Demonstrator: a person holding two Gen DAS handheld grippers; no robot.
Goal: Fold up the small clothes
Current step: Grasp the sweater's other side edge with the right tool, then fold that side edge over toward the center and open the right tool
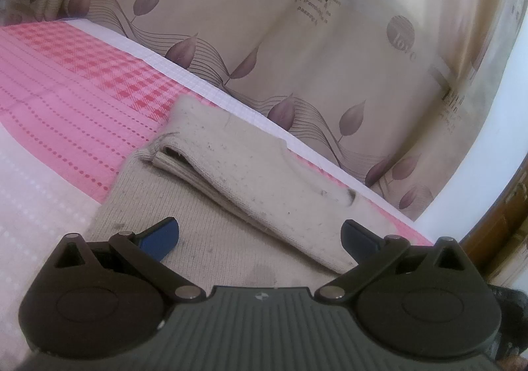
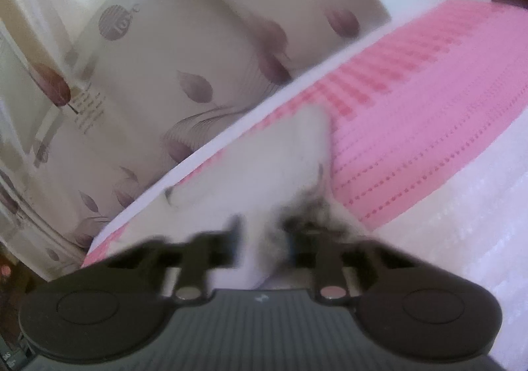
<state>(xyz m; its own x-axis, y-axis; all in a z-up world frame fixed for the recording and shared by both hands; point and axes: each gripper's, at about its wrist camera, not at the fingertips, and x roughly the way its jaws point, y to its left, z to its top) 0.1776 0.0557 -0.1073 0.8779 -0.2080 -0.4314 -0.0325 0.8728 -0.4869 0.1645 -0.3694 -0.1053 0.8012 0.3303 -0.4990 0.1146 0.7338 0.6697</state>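
Two grippers: my left gripper (image 1: pixel 260 235) hangs spread wide, empty, over the beige knitted garment (image 1: pixel 231 179) on the pink checked bedspread (image 1: pixel 66 80); my right gripper (image 2: pixel 262 235) is clenched on its blurred fabric.

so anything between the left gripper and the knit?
Nothing visible. The left gripper is open just above the beige knit, bare fabric between its fingers. The right gripper is shut on the same knit.
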